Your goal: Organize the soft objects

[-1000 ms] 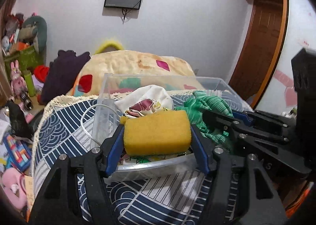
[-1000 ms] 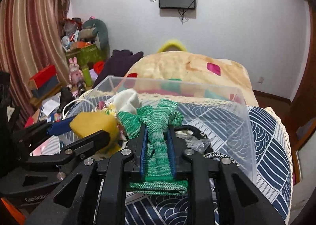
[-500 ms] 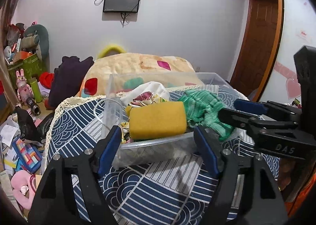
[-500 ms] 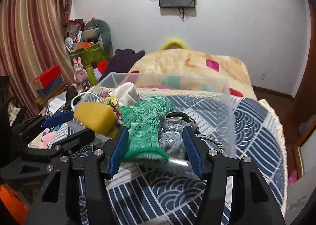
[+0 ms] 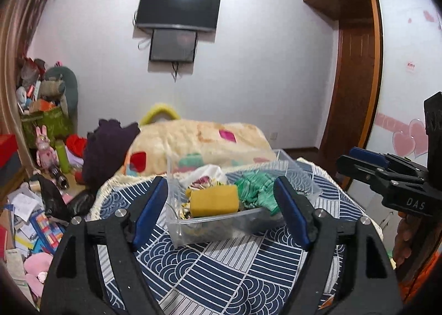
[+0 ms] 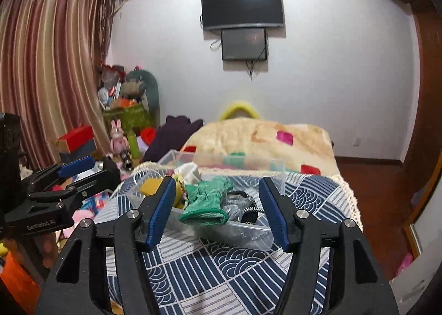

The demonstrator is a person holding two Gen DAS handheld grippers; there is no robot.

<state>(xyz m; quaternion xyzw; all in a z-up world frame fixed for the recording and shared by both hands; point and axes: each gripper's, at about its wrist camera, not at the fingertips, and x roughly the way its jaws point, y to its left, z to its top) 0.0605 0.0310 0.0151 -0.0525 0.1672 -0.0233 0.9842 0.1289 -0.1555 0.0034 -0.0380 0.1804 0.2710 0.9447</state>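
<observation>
Holding both claws spread wide and empty, you hover short of the clear bin [image 5: 301, 176], which sits on the blue patterned cloth [image 5: 221, 268] over the worktop. Your left claw [image 5: 221, 212] frames the yellow sponge [image 5: 214, 200], which lies at the bin's near edge on top of a flowered cloth [image 5: 203, 182]. Your right claw [image 6: 218, 208] faces the green knit cloth [image 6: 208, 200], which drapes over the near rim, half out of the bin. That overhang looks likely to slip out if nudged. With both soft things resting in the bin and neither claw touching anything, this step seems finished, apart perhaps from tucking the green cloth in.
</observation>
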